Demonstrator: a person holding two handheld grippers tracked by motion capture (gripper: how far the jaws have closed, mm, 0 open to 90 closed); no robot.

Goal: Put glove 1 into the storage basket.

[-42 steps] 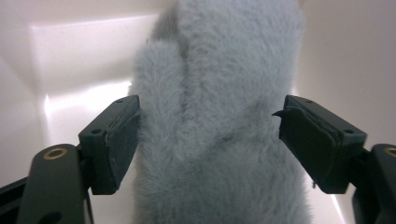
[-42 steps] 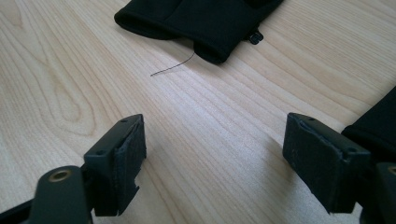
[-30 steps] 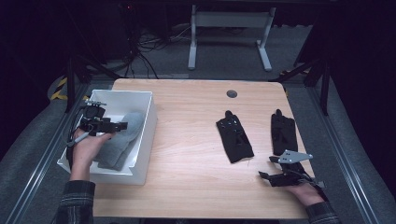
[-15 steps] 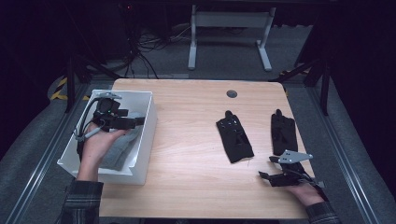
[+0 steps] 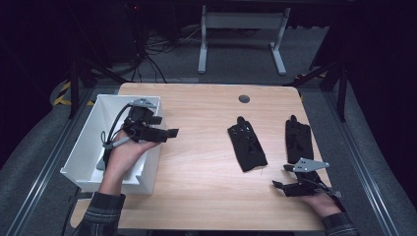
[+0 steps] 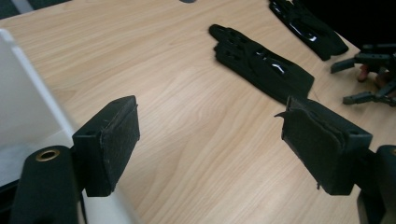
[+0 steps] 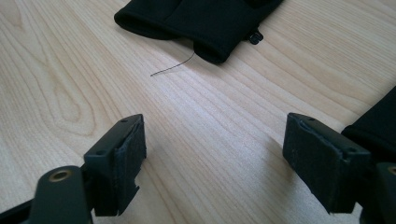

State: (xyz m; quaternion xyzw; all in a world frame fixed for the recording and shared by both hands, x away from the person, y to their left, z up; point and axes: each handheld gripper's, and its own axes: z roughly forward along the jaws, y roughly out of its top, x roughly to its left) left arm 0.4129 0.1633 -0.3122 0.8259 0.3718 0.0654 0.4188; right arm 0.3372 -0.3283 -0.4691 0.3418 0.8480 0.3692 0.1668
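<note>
Wooden table (image 5: 201,162) seen from above, taken as the landmark, described from its left edge across to its right. White bin (image 5: 93,142) sitting on the table's left edge, open at the top. Left gripper (image 5: 167,132) hovering over the bin's right wall, held up by a hand (image 5: 123,155) coming in from the table's near side, a plaid sleeve (image 5: 101,216) showing at the wrist. Pointing toward the table's middle, jaws spread wide and released, gripping nothing; bare wood lying between the pads (image 6: 109,144) in the left gripper view.

Two black gloves lying flat on the table's right half, fingers pointing toward its far edge. First glove (image 5: 247,143) resting just right of the table's middle, well apart from the left gripper. Second glove (image 5: 298,139) lying nearer the table's right edge, beside the first without touching it. Small dark round cap (image 5: 244,99) sitting in the tabletop near the far edge.

Right gripper (image 5: 285,178) resting low at the table's near right corner, just on the near side of the second glove, held by a hand (image 5: 322,201). Jaws likewise spread open and holding nothing, bare wood between them in the right gripper view, with a glove's cuff (image 7: 205,32) and a loose thread (image 7: 173,65) lying ahead.
</note>
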